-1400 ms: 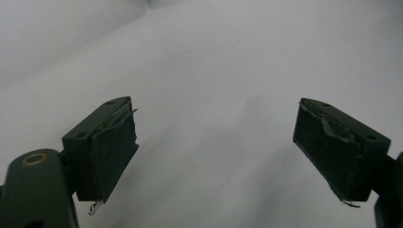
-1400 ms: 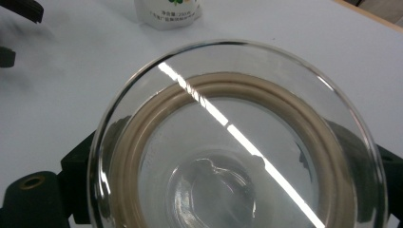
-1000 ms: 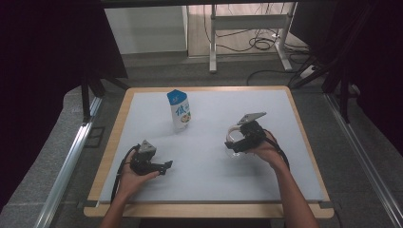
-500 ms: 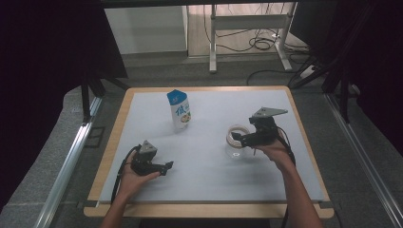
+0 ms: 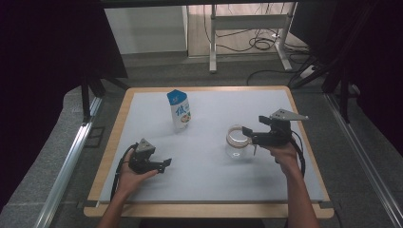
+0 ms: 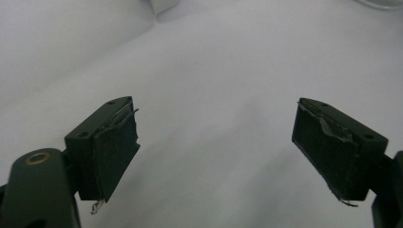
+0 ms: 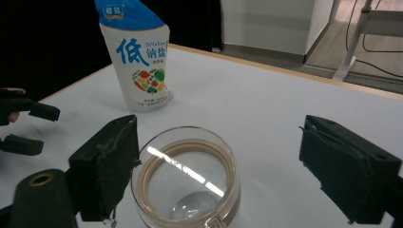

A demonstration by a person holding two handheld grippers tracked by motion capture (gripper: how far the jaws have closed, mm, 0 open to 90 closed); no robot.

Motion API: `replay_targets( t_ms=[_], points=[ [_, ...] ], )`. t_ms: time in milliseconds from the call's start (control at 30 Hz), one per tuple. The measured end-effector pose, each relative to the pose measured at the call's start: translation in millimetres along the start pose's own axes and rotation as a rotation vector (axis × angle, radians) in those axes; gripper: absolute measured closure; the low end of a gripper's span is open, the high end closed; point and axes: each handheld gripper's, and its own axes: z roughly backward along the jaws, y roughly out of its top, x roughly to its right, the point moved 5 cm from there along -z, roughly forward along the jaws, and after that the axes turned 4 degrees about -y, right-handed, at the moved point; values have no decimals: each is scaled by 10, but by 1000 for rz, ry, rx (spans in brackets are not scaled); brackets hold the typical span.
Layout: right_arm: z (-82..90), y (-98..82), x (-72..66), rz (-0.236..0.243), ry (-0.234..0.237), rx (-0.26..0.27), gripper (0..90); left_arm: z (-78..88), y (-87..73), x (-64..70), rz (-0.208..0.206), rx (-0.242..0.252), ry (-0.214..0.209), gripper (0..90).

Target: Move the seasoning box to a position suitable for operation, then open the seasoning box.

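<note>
A white-topped table (image 5: 199,156) with a wooden rim is spreading beneath a person working a handheld two-jaw gripper in each hand, the forearms coming in from the near edge. Toward the far left of the surface a white and blue pouch (image 5: 179,110) printed with Chinese characters is standing upright, its top leaning slightly; in the right gripper view it (image 7: 138,57) is rising beyond the glass.

Right of centre, a clear glass jar (image 5: 236,140) with a brownish rim is sitting open-mouthed on the table, well apart from the pouch. The right gripper (image 5: 249,135) is hovering just beside and above it, a grey three-cornered plate riding on top. In its own camera the right gripper (image 7: 233,166) is showing its jaws spread wide, the jar (image 7: 186,176) lying between them: the left pad is sitting against or just beside the rim, though contact cannot be told, and the right pad is standing clear.

At the near left, the left gripper (image 5: 164,164) is resting low over the table in the person's hand. Its own view is showing the left gripper (image 6: 216,152) with jaws gaping wide over bare white surface, holding nothing.
</note>
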Motion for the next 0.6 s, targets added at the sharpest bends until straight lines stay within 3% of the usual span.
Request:
replay_targets(
  t_ms=[200,333,467,600],
  points=[
    [122,-62,15,-6,-51,56,256,23,-16,-7,16,-2,4,164],
    [185,-153,9,0,-56,58,353,37,-24,-5,35,-9,-9,169],
    [243,-235,-1,20,-70,54,611,25,-30,21,41,-15,-29,176],
    [302,-227,0,18,-90,75,776,13,-30,40,38,-18,-30,171]
  ],
)
